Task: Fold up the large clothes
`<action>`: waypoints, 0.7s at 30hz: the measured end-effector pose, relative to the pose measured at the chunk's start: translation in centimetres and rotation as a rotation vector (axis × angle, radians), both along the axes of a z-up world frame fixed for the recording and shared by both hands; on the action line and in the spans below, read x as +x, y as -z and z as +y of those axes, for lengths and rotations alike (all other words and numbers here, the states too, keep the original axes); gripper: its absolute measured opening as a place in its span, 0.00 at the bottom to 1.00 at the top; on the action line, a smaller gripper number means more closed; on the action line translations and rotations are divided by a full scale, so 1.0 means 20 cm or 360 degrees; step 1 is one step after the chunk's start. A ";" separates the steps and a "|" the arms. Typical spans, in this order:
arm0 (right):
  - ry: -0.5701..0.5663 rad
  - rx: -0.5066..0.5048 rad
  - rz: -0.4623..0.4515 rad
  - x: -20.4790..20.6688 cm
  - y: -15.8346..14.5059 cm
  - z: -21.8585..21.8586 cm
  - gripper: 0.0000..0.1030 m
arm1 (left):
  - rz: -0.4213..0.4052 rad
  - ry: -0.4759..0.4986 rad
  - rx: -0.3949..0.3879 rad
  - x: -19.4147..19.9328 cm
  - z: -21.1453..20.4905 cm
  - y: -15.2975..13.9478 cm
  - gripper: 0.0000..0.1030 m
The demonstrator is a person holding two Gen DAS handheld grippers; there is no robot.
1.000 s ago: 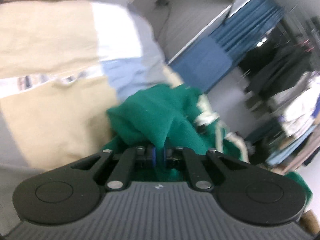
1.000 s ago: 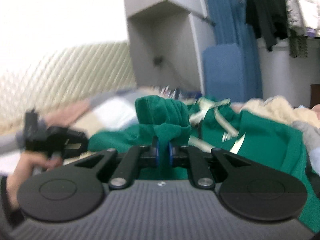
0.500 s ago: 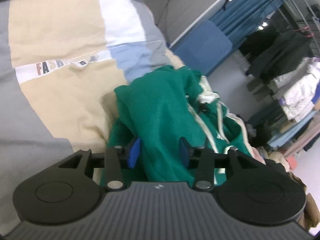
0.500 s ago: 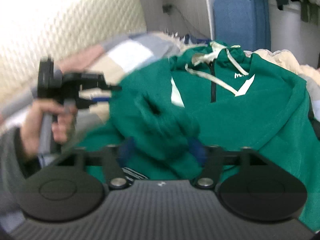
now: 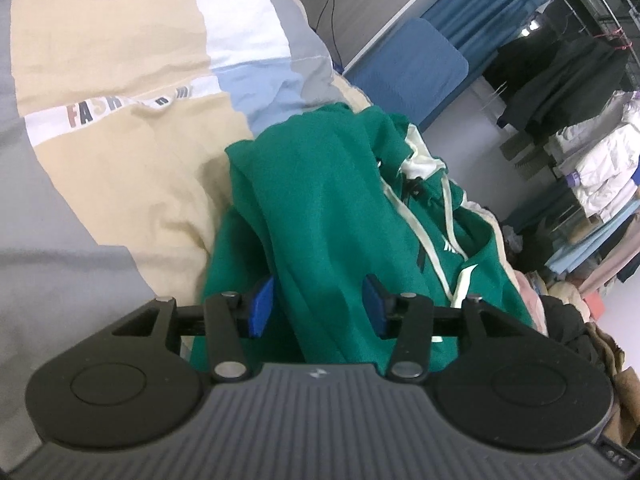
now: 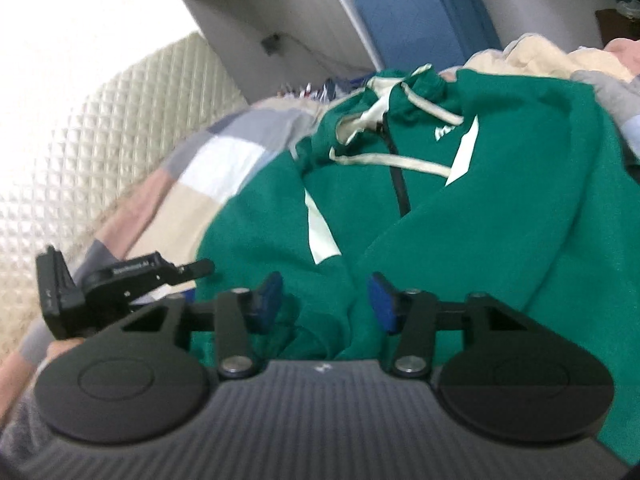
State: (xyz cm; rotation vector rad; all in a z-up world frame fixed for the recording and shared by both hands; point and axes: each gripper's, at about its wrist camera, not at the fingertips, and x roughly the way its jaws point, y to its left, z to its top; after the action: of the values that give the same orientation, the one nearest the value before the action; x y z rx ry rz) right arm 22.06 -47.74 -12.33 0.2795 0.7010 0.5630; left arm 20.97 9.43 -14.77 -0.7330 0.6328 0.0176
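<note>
Patchwork bedspread (image 5: pixel 120 184) lies bare left of green hoodie (image 5: pixel 320 208).

Ahead of the black grippers' blue pads (image 5: pixel 262 307) lies a green hoodie (image 5: pixel 332 216) with cream drawstrings (image 6: pixel 390 160) and white chest marks, over a bedspread (image 5: pixel 100 168) blocked in beige, grey, white and pale blue.

Green hoodie (image 5: pixel 328 216) on (apparently bed) patchwork quilt (image 5: pixel 120 168)
</note>
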 end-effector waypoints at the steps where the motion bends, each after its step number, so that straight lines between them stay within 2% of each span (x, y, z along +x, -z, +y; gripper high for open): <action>1: -0.0043 -0.0018 0.0017 0.01 0.02 0.02 0.38 | 0.0005 0.0006 0.0000 0.01 0.00 0.01 0.52; 4: -0.0236 -0.0081 0.0078 -0.01 0.06 0.10 0.37 | 0.0005 0.0009 -0.0031 0.03 0.00 0.02 0.52; 7: -0.0364 -0.0313 0.0132 -0.10 0.10 0.21 0.36 | -0.0011 0.0000 -0.0043 0.04 0.01 0.02 0.52; 10: -0.0425 -0.0422 0.0128 -0.20 0.12 0.25 0.36 | -0.0017 -0.0033 -0.0068 0.08 0.04 0.03 0.52; 11: -0.0422 -0.0440 0.0088 -0.22 0.10 0.25 0.38 | -0.0021 -0.0045 -0.0095 0.09 0.06 0.04 0.52; 13: -0.0392 -0.0364 0.0055 -0.23 0.05 0.21 0.40 | -0.0025 -0.0063 -0.0116 0.13 0.08 0.05 0.52; 14: -0.0361 -0.0323 0.0049 -0.23 0.04 0.19 0.55 | -0.0018 -0.0073 -0.0118 0.15 0.09 0.06 0.51; 16: -0.0262 -0.0270 0.0017 -0.23 0.00 0.13 0.74 | -0.0015 -0.0068 -0.0129 0.19 0.10 0.08 0.51; 19: -0.0127 -0.0282 -0.0020 -0.21 -0.01 0.09 0.73 | 0.0006 -0.0064 -0.0164 0.25 0.10 0.11 0.51; 21: -0.0067 -0.0272 0.0031 -0.18 0.02 0.07 0.73 | -0.0006 -0.0044 -0.0164 0.28 0.10 0.13 0.48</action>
State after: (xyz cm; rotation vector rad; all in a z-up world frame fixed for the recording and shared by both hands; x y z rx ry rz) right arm 18.47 -46.28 -12.76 0.1110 0.7705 0.5371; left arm 26.62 11.40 -17.29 -0.8413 0.6232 0.0093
